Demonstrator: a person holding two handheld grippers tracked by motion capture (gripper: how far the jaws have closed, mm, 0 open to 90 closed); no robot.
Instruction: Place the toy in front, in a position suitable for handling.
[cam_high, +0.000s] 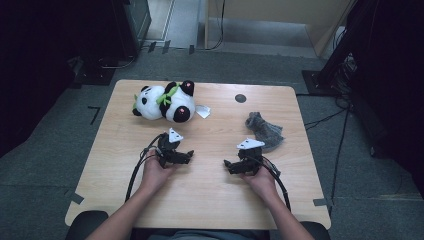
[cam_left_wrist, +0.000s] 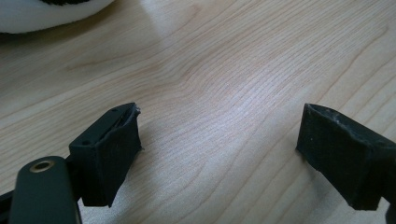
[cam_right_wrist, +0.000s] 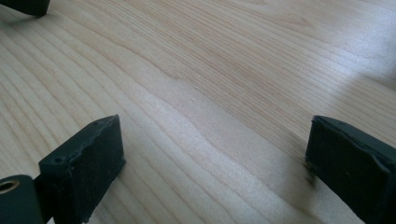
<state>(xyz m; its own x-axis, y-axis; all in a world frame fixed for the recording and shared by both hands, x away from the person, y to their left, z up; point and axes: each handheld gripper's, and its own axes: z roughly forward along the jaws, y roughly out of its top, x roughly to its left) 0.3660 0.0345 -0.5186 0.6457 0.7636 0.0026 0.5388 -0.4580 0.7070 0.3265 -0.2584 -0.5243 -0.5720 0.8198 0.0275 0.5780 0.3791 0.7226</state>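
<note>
Left gripper (cam_left_wrist: 219, 135): jaws spread wide, nothing between them but bare wood of the table (cam_left_wrist: 224, 70); the inner faces of its fingers (cam_left_wrist: 109, 158) press on nothing. Right gripper (cam_right_wrist: 212, 158): jaws likewise spread wide over bare wood and holding nothing.

In the high view both tools rest low over the near half of the table, each in one hand of the person, the left gripper (cam_high: 186, 157) and the right gripper (cam_high: 229, 165) pointing inward, toward each other, with open tabletop between them.

Beyond and to the outer side of the left gripper's fingers lies the panda plush (cam_high: 165, 102), on its side, its long axis running roughly across the table, parallel to the far edge; a green ribbon crosses its middle and a small white tag (cam_high: 203, 111) lies just beside its right end. A white edge of the plush (cam_left_wrist: 46, 16) appears at the upper left corner of the left gripper view, apart from the jaws.

Beyond the right gripper, just past the hand that holds it, lies a crumpled grey cloth (cam_high: 265, 130), near but not touching.

Judgement: the left hand is the nearer to the plush, the right hand the nearer to the cloth. Either reach calls for turning the gripper away from the table's centre and outward to the far side.
</note>
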